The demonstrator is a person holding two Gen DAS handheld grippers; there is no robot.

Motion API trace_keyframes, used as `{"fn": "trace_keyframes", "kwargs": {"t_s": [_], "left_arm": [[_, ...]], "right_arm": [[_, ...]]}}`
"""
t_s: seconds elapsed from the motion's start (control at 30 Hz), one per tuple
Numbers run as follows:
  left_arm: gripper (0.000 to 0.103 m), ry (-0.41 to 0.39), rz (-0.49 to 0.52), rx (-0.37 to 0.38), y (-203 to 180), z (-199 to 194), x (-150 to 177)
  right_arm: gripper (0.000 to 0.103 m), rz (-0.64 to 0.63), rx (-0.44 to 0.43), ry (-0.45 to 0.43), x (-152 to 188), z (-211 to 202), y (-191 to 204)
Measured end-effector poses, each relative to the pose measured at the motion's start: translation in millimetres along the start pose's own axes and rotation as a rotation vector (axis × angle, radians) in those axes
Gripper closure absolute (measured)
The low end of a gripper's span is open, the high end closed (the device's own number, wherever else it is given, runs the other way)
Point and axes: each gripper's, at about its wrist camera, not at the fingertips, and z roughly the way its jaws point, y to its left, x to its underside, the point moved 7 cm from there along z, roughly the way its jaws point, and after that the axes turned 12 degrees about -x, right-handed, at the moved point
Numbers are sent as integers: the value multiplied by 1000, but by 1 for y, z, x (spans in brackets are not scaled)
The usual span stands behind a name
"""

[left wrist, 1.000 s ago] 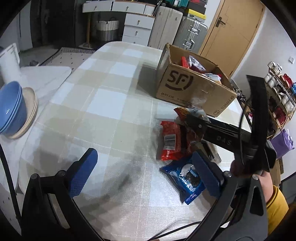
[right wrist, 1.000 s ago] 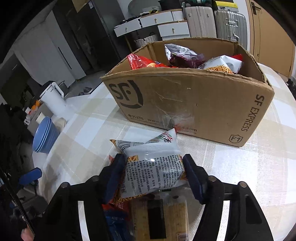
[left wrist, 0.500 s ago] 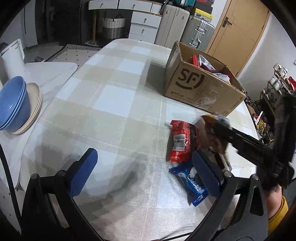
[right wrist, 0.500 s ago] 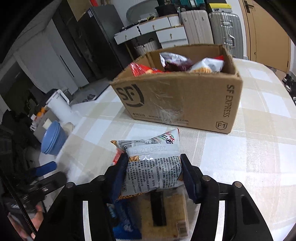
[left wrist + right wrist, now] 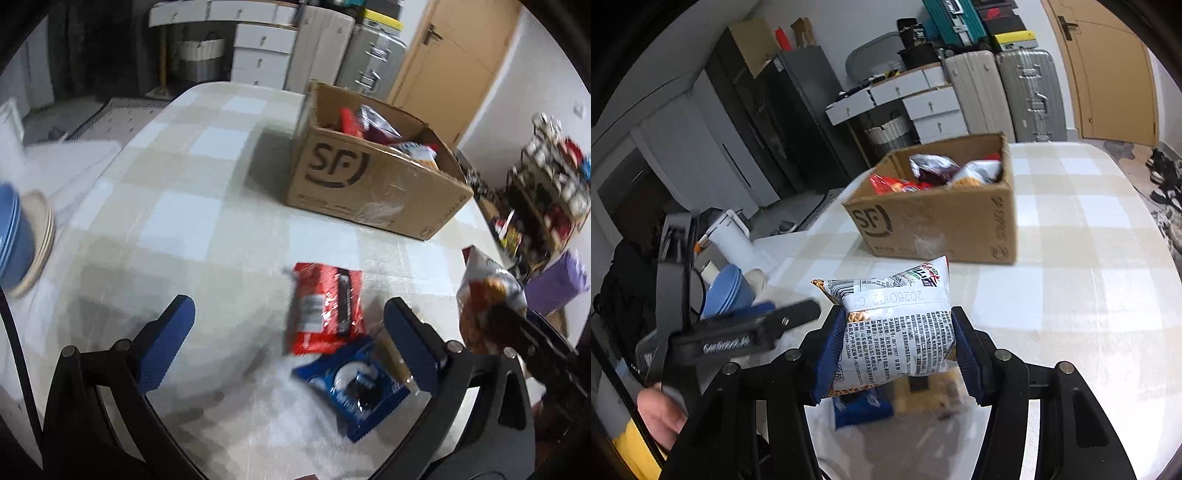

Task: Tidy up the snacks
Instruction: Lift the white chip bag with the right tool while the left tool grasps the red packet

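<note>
A checked table fills most of both views. On it, in the upper right of the left wrist view and at upper centre of the right wrist view, stands an open cardboard box with several snack bags inside. The right gripper sits at lower centre of its view, its blue pads pinching a white snack bag held up above the table, in front of the box. The left gripper takes the lower part of its view, spread wide with nothing between its pads. Between those pads, lying flat on the table, are a red packet and, just below it and touching, a blue packet. A blue bowl sits at the left edge.
</note>
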Motion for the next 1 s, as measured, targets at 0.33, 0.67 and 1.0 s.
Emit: {"fn": "trace_keyframes", "kwargs": {"t_s": [0.33, 0.67, 1.0], "left_arm": [[7, 105, 122, -66, -30, 52, -1], [40, 116, 163, -29, -38, 55, 6], [66, 119, 165, 67, -34, 44, 12]], "right_arm": [[46, 78, 8, -16, 6, -19, -32], [46, 69, 9, -2, 6, -14, -32], [46, 72, 25, 21, 11, -3, -35]]}}
